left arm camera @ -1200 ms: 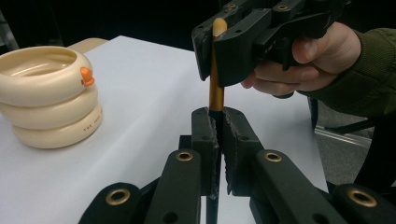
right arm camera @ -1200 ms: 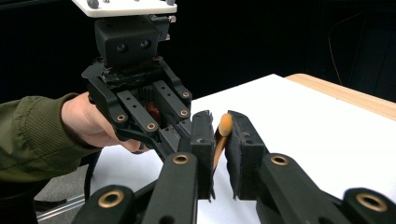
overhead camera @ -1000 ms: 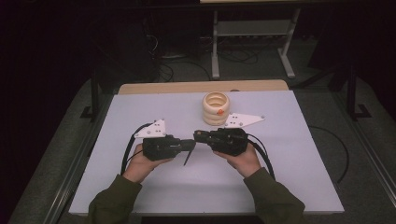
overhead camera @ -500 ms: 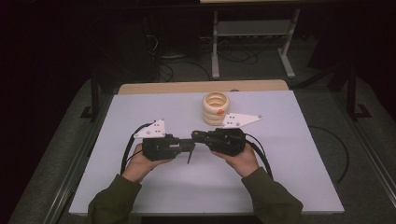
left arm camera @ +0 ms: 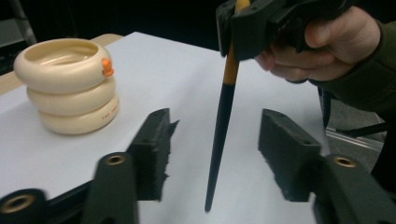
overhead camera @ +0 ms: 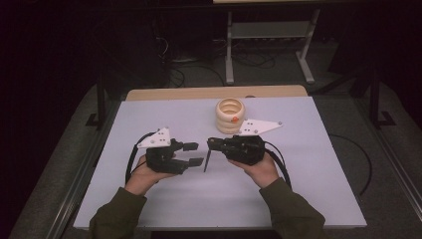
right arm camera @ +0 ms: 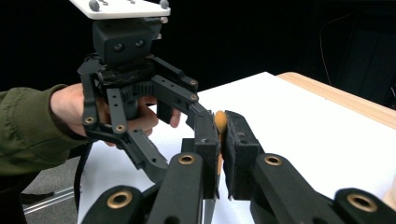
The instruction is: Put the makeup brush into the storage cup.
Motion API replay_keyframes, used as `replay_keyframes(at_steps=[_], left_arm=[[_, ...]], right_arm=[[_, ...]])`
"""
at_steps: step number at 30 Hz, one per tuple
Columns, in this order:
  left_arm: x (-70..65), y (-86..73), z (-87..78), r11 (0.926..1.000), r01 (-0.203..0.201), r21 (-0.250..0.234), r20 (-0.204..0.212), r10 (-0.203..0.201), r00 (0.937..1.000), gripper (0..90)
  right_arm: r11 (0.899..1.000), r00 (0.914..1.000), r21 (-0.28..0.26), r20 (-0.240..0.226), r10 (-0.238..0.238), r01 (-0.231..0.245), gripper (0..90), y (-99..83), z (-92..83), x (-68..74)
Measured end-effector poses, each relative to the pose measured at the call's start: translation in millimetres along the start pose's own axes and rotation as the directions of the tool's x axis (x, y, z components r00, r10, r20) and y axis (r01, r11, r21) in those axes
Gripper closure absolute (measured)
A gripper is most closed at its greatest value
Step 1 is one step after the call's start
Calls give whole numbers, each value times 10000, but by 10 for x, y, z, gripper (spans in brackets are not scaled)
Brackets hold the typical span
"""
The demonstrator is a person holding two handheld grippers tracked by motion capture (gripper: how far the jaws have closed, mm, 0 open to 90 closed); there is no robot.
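A thin stick (overhead camera: 207, 162), orange at the top and black below, hangs point down over the white table (overhead camera: 298, 189). My right gripper (overhead camera: 211, 145) is shut on the stick's orange upper end (right arm camera: 219, 120). My left gripper (overhead camera: 195, 153) faces it from the left. Its jaws have just been opening and now stand apart on either side of the stick's black shaft (left arm camera: 223, 112) without touching it. A cream stack of three rings (overhead camera: 230, 115) with a small orange knob stands behind the grippers.
A wooden strip (overhead camera: 214, 93) runs along the table's far edge. Behind the table a metal rack (overhead camera: 268, 30) and cables lie on the dark floor. Cables trail from both grippers toward the person's forearms.
The left gripper's jaws have opened and let go of the stick, and it has drawn slightly left. The right gripper keeps still with the stick.
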State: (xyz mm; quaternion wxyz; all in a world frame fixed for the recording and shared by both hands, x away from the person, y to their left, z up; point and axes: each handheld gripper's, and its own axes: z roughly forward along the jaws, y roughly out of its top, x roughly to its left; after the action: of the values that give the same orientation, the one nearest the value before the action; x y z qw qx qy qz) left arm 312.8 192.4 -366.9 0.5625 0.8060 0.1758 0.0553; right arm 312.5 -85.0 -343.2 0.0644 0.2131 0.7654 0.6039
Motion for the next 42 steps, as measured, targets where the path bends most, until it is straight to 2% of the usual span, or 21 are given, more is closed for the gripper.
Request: replay_keyframes(at_steps=[12,16,24,29,36,37,42], left_arm=[[-28,-131,-207,9999,52,-139,-832,-63,9965,247],[-37,-209,-299,9996,-2,-274,-1219,-32,9925,208],[-106,-392,-463,9986,136,-513,-1865,-230,9822,148],[-171,-492,-570,9985,147,-522,-2073,-253,9779,138],[-215,-611,-672,9983,154,-556,-2271,-277,9735,138],[-230,-622,-687,9981,284,-546,-2281,-402,9728,138],[-246,-664,-751,9982,119,-587,-2356,-254,9715,139]], right_arm=[[9996,9996,241,274,-121,115,845,3,-23,-14],[9994,9992,321,353,-160,149,844,4,-33,-19],[9992,9989,388,451,-126,108,845,11,-55,-39],[9985,9985,528,529,-159,132,844,28,-48,-57],[9984,9971,557,752,-110,68,844,85,-31,-160],[9985,9970,549,771,-102,60,844,95,-32,-178],[9984,9957,560,921,-100,49,844,166,-36,-240]])
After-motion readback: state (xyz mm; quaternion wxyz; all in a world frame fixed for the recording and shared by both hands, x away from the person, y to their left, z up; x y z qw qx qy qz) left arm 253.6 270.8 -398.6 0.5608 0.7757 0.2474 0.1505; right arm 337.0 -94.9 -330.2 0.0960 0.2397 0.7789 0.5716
